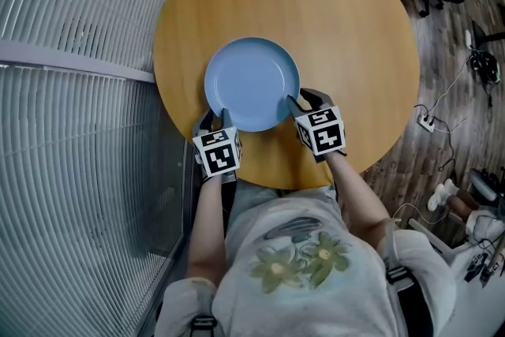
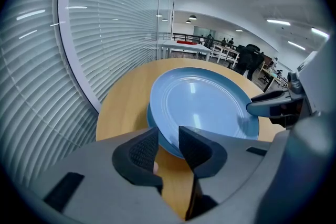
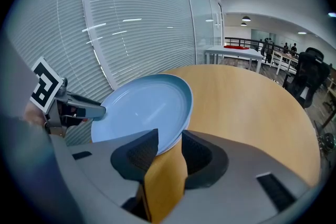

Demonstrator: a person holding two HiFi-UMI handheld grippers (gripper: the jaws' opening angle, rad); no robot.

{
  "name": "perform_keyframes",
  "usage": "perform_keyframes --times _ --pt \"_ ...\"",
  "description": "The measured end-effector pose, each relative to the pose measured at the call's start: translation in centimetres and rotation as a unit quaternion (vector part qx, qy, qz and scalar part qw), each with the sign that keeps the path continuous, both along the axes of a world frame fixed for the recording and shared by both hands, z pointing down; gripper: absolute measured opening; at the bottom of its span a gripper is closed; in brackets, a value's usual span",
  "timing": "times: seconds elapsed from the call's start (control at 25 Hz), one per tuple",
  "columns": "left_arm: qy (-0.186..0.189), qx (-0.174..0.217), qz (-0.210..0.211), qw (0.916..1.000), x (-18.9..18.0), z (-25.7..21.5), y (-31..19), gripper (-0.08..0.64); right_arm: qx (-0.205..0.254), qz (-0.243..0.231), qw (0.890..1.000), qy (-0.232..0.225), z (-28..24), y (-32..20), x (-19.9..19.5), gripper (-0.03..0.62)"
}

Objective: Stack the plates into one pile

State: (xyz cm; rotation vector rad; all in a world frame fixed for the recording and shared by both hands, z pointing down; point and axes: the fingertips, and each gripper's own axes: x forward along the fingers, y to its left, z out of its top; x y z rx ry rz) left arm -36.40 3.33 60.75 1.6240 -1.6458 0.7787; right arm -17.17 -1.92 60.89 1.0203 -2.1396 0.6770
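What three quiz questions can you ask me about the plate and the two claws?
1. True or false: the table is square.
2. What colour is the plate?
3. What sits inside both the left claw and the right claw? A) a cup B) the plate's rim C) nothing
Key: 1 false, it is round; 2 blue; 3 B.

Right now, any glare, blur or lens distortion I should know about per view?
Head view: sharp, even light on the plate; blinds bow from the wide lens. Left gripper view: ceiling-light streaks on the plate, dark corners. Right gripper view: soft sheen, strong fisheye, dark corners.
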Motion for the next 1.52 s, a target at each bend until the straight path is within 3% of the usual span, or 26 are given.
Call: perform_keyframes --times 0.96,1.52 --pt "0.005 -0.032 0.023 0.9992 -1.8 2.9 -1.9 0.132 -0.027 0.012 0.999 0.027 3.0 -1.3 -1.7 0.158" --pt "-0.007 -0.032 0.026 0.9991 -2.4 4.7 -2.7 0.132 -0.04 0.018 0.998 0.038 5.1 -1.7 -1.9 0.158"
